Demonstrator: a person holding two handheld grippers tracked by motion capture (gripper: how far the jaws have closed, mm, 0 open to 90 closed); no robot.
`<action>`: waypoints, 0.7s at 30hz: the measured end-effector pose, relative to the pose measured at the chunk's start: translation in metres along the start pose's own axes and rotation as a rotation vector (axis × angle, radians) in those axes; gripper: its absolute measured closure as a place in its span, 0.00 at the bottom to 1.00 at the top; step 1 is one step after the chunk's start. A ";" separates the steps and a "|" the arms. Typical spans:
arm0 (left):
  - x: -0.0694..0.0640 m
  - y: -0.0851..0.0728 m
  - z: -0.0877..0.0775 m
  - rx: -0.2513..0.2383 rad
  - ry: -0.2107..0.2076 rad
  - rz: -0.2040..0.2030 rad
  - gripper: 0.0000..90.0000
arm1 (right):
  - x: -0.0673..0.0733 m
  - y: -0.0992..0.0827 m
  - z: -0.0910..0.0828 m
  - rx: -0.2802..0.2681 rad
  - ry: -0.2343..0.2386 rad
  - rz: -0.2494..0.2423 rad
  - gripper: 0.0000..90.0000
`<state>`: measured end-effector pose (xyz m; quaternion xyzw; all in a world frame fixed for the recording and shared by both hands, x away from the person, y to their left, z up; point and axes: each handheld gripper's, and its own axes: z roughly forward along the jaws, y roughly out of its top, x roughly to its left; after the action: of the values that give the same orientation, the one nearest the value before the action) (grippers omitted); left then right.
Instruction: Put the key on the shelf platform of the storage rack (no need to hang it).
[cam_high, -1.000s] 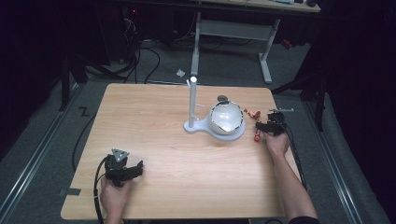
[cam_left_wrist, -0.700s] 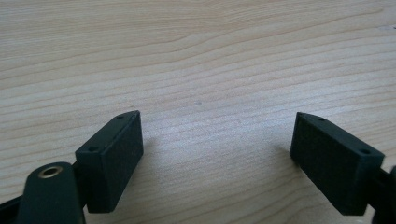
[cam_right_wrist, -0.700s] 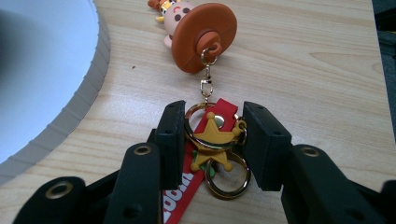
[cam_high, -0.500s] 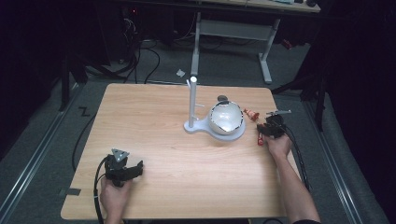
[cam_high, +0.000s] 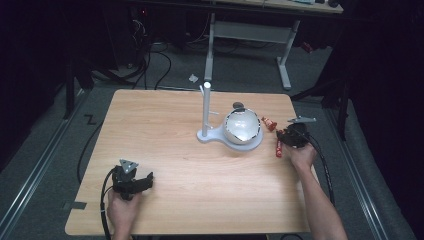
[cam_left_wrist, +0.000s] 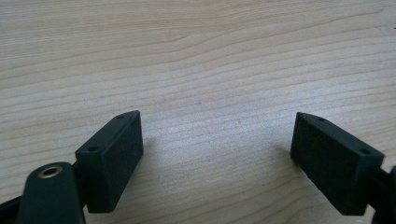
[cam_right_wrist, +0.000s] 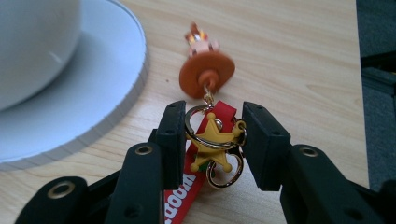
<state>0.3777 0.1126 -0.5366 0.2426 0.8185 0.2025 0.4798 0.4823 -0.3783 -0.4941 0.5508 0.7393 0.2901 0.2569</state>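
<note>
Right hand-held gripper (cam_right_wrist: 212, 140) is clamping the keychain (cam_right_wrist: 212, 137) by its ring; thin metal risks slipping or twisting. Left hand-held gripper (cam_left_wrist: 217, 154) is resting spread apart, empty, on the counter (cam_high: 175, 125).

red strap (cam_right_wrist: 191, 184) between the jaws, partial white lettering "doom"

Wooden table (cam_high: 190, 130), white stand (cam_high: 220, 134), red keychain (cam_high: 278, 147)

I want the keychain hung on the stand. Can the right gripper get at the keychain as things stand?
Probably yes: the right gripper already brackets the keychain, its fingers at either side of the star charm, nothing between.
</note>
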 end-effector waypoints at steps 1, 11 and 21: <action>0.000 0.000 0.000 0.000 0.000 0.001 0.19 | 0.001 0.002 -0.005 -0.017 0.006 -0.008 0.69; 0.000 0.000 0.000 0.000 0.000 0.000 0.19 | 0.001 0.008 -0.028 -0.080 0.031 -0.003 0.69; 0.000 0.000 0.000 0.001 -0.001 0.001 0.19 | 0.002 0.015 -0.061 -0.177 0.055 -0.003 0.69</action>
<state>0.3776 0.1127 -0.5366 0.2435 0.8182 0.2023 0.4800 0.4493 -0.3821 -0.4405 0.5166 0.7184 0.3690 0.2845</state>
